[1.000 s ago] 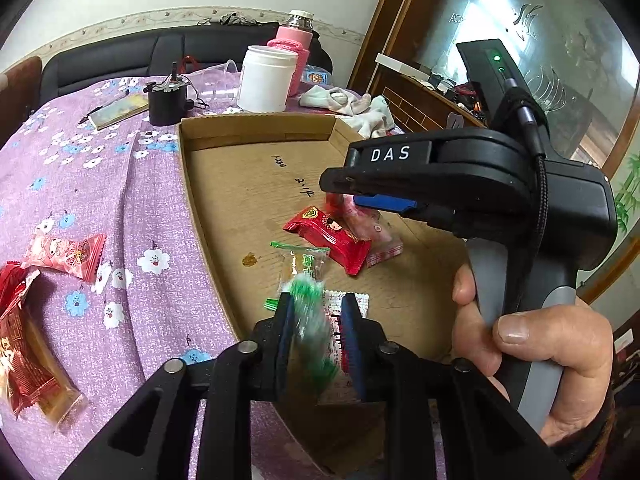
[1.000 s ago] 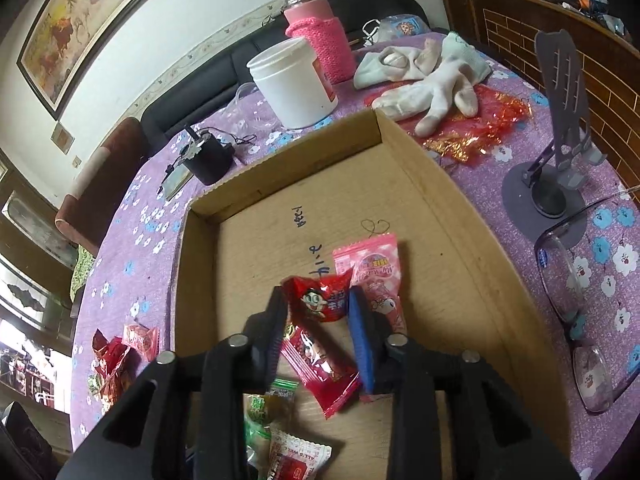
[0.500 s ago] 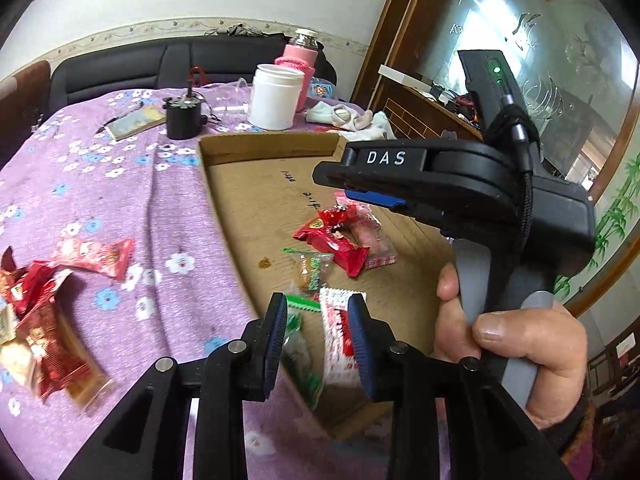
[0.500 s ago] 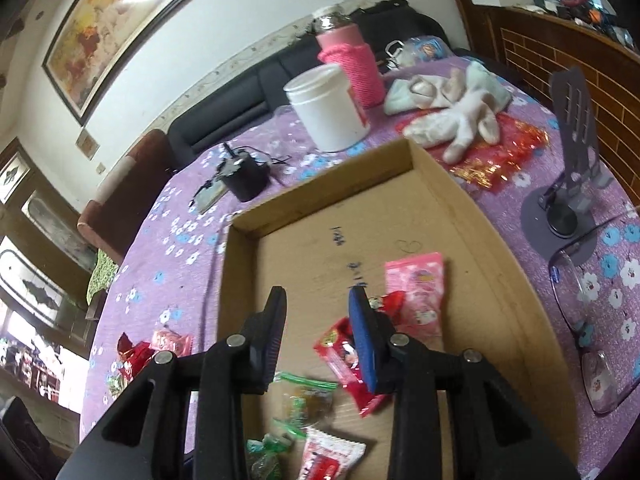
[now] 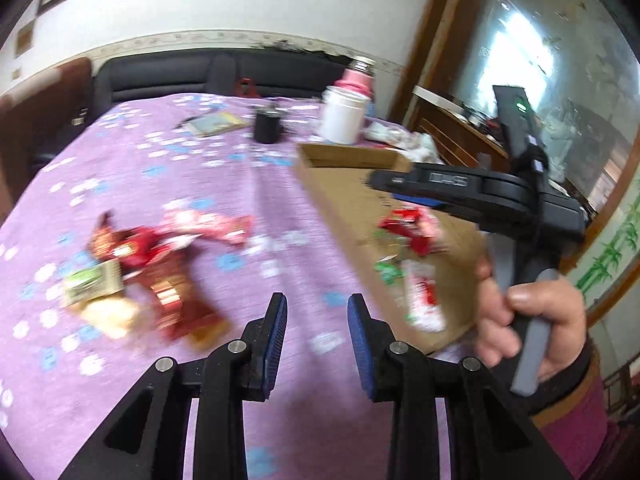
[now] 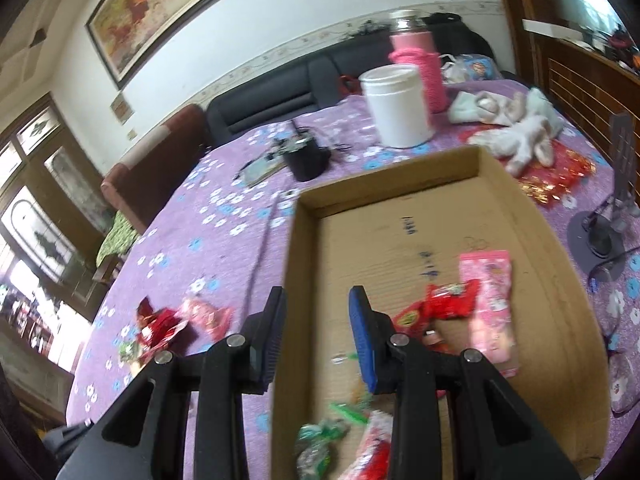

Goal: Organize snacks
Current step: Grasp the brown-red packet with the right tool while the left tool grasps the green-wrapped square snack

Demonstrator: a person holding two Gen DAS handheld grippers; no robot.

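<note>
My left gripper (image 5: pixel 317 304) is open and empty above the purple flowered cloth. A blurred pile of loose snack packets (image 5: pixel 160 264) lies to its left. The shallow cardboard tray (image 5: pixel 344 200) is to its right, with red, green and white packets (image 5: pixel 404 224) inside. My right gripper (image 6: pixel 317 296) hovers over the tray's left wall (image 6: pixel 296 260). Its jaws are opening with nothing between them. In the tray lie a pink packet (image 6: pixel 488 300), a red packet (image 6: pixel 440 308) and a green sweet (image 6: pixel 320 440). The loose pile (image 6: pixel 168 324) shows at the lower left.
A white jar (image 6: pixel 400 108), a pink flask (image 6: pixel 416 64) and a small black device (image 6: pixel 308 156) stand beyond the tray. White gloves (image 6: pixel 520 132) and a grey stand (image 6: pixel 616 200) lie to its right. A hand (image 5: pixel 532 320) holds the right gripper's handle. A dark sofa runs behind the table.
The left gripper let go of the green sweet in the tray and swung left over the cloth. The right gripper released the red packet, rose and shifted to the tray's left wall.
</note>
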